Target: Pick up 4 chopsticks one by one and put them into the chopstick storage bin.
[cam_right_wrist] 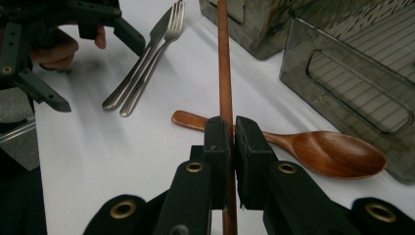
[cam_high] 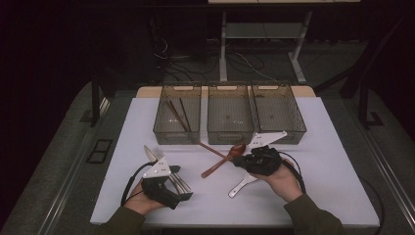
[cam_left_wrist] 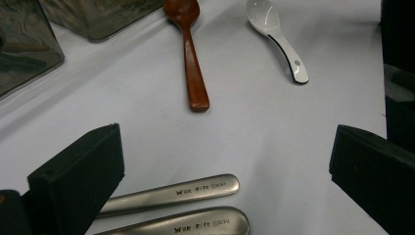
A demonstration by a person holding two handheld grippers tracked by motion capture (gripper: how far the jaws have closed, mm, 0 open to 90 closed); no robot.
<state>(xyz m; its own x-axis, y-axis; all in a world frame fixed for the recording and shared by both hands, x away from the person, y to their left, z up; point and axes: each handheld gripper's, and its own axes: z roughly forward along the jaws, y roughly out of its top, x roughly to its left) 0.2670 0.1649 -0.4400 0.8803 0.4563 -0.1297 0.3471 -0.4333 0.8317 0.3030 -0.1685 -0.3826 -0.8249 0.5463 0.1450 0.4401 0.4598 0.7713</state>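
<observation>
Right gripper (cam_right_wrist: 233, 142) low over table, jaws clamped nearly together, hand behind it. Left gripper (cam_left_wrist: 225, 161) jaws wide apart, hand low.

The high view looks forward and down from above the person's side onto the whole white table (cam_high: 318, 147). Each gripper view rides low and close, looking along its own black jaws across the tabletop. All three share the brown wooden spoon (cam_high: 222, 160) (cam_left_wrist: 191, 58) (cam_right_wrist: 323, 149)

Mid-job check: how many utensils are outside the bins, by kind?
Chopstick: 1, clamped in the right gripper
Wooden spoon: 1
White spoon: 1
Fork: 1
Knife: 1
Total: 5
</observation>
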